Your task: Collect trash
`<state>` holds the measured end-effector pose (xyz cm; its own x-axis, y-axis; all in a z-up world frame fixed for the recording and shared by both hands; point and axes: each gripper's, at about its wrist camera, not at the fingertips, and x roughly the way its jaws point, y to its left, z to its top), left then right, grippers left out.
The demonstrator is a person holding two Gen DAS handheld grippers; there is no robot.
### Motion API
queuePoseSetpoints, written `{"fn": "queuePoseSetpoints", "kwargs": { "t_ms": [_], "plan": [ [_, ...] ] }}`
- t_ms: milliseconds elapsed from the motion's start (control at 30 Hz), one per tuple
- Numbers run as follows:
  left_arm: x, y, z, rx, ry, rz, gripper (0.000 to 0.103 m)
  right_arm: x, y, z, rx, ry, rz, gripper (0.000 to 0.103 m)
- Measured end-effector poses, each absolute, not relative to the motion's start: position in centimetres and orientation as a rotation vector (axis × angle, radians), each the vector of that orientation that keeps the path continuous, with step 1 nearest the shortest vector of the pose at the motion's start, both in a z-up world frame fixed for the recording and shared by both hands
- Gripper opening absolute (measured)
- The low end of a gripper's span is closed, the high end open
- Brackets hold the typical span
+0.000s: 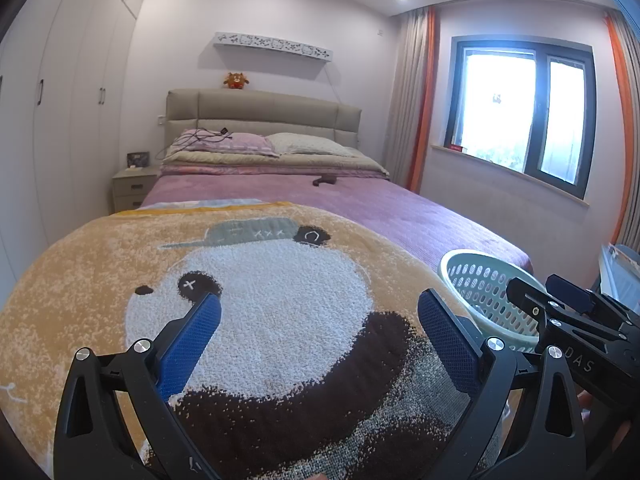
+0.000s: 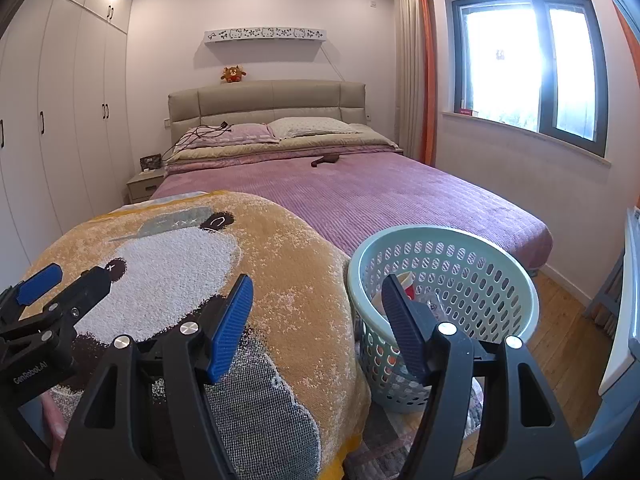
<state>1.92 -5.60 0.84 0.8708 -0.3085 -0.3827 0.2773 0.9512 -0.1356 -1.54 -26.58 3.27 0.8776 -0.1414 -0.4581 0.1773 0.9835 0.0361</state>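
Nearest your cameras, the fuzzy tan blanket with a panda face (image 1: pixel 280 300) drapes over the foot of the bed, and both tools hover over it. Your left gripper (image 1: pixel 320 320) has its blue pads spread wide with nothing between them. Your right gripper (image 2: pixel 316 320) stands spread too, empty, its pads straddling the gap between the blanket's edge and the pale green perforated plastic basket (image 2: pixel 516 280) on the floor beside the bed.

The basket already holds some scraps: a red and cream piece and something clear and crinkled show through its rim, though you cannot make out exactly what they are. No loose trash is visible on the panda blanket itself. A small dark brown object (image 2: pixel 326 159) lies far up the purple bedspread (image 2: pixel 400 200), and you cannot tell what it is.

You look to be between pickups, or close to finished. Next, scan for anything left over, and reach well forward if that dark object counts.
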Motion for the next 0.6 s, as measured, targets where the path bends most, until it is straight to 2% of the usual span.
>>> {"fn": "queuePoseSetpoints", "kwargs": {
  "t_ms": [600],
  "plan": [
    [1.87,-5.62,0.86,-0.077,0.412,-0.304,0.096,-1.51,-26.59,3.09,0.084,0.477,-0.162,0.063]
  ]
}}
